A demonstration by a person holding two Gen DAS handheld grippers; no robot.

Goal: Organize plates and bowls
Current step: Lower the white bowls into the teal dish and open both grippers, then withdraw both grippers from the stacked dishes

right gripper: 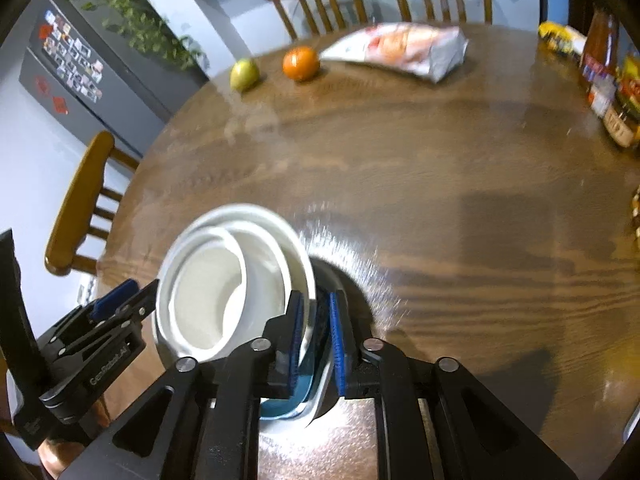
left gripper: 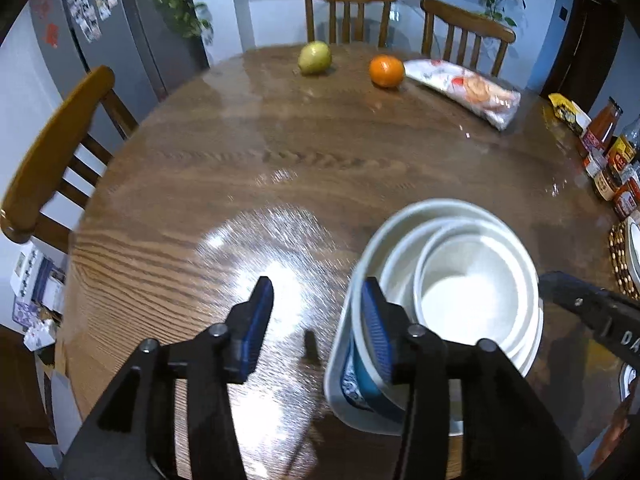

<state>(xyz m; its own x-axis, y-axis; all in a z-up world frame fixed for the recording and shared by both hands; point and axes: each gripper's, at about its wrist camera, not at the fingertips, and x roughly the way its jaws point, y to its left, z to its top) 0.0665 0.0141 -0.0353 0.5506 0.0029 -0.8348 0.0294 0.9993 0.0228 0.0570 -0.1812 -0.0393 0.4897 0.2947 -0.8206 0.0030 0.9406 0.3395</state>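
Near edge of round wooden table [left gripper: 280, 152]: stack [left gripper: 472, 292] of white bowls, nested small inside large, with a blue-patterned piece showing at the bottom, tipped a little rather than lying flat. At its left side, left gripper [left gripper: 318, 328] standing wide: one blue pad over bare table, the other just at the stack's rim, the rim between the pads but not pressed by both. At its right side, right gripper [right gripper: 316, 336] set narrow, the stack's edge between the pads, the inner pad against the white wall, a thin dark gap before the outer one; pressing or not, cannot tell. Across the table, well apart from the stack: pear [left gripper: 315, 57], orange [left gripper: 386, 71] and, just beside the orange, a printed bag [left gripper: 464, 90]. Along the right edge, jars [left gripper: 608, 160] in a row. Around the table, wooden chairs [left gripper: 347, 12].
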